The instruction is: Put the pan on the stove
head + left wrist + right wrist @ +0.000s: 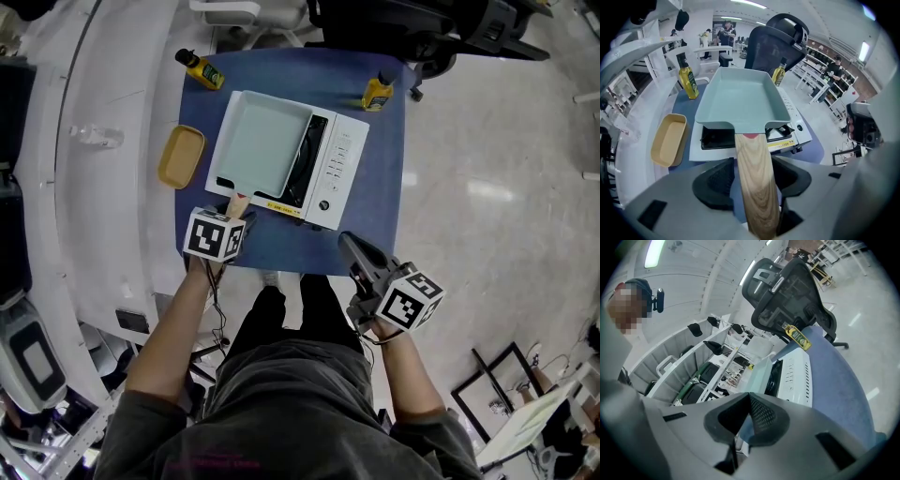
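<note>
A pale green square pan (260, 145) rests on the white tabletop stove (337, 164), over its burner. Its wooden handle (238, 203) sticks out toward me past the stove's front edge. My left gripper (234, 214) is at that handle. In the left gripper view the handle (757, 183) runs between the jaws of the left gripper (752, 180), which stand open with a small gap beside each pad. My right gripper (349, 242) hovers off the table's near right corner, shut and empty. In the right gripper view the right gripper (749, 416) points at the stove (797, 376) from the side.
A yellow oblong tray (181, 157) lies left of the stove on the blue table (375, 216). Two oil bottles (200, 69) (378, 92) stand at the back corners. A black office chair (422, 28) is behind the table and white shelving runs along the left.
</note>
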A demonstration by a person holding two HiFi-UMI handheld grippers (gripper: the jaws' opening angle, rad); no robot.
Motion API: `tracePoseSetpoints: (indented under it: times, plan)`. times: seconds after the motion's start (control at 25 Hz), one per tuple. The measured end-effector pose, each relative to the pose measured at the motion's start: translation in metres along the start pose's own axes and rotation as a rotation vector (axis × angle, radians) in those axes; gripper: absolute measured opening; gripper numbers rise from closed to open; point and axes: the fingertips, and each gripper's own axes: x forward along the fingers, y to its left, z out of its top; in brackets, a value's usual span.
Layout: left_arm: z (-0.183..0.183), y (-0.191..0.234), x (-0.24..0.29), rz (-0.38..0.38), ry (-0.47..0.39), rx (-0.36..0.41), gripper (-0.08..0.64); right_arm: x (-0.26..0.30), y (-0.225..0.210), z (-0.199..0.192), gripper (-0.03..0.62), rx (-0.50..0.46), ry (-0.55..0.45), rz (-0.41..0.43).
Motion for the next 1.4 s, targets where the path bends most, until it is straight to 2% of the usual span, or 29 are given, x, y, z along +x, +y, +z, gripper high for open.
tracePoseSetpoints:
  times: [0.12, 0.28, 0.52, 0.68, 0.8, 1.12, 1.4]
  plan:
    - [-0.001, 0.001, -0.007, -0.003, -0.015, 0.001, 0.269, 0.003, 0.005, 0.002, 0.003, -0.014, -0.003, 0.01]
    - [0.005, 0.001, -0.027, -0.006, -0.078, 0.004, 0.289, 0.01, 0.016, 0.006, 0.003, -0.033, -0.004, 0.013]
    - [0.015, 0.003, -0.069, 0.005, -0.242, 0.05, 0.291, 0.019, 0.042, 0.005, 0.003, -0.078, -0.01, 0.025]
    - [0.014, 0.004, -0.093, -0.019, -0.338, 0.05, 0.288, 0.026, 0.06, 0.001, 0.003, -0.103, -0.003, 0.017]
    - [0.01, 0.005, -0.114, -0.04, -0.414, 0.045, 0.267, 0.031, 0.074, -0.005, 0.003, -0.127, 0.002, 0.021]
    - [0.004, 0.004, -0.184, -0.068, -0.634, 0.111, 0.172, 0.04, 0.121, -0.016, 0.003, -0.21, -0.006, 0.031]
    - [-0.008, 0.002, -0.221, -0.088, -0.706, 0.193, 0.115, 0.045, 0.157, -0.019, 0.003, -0.262, -0.033, 0.029]
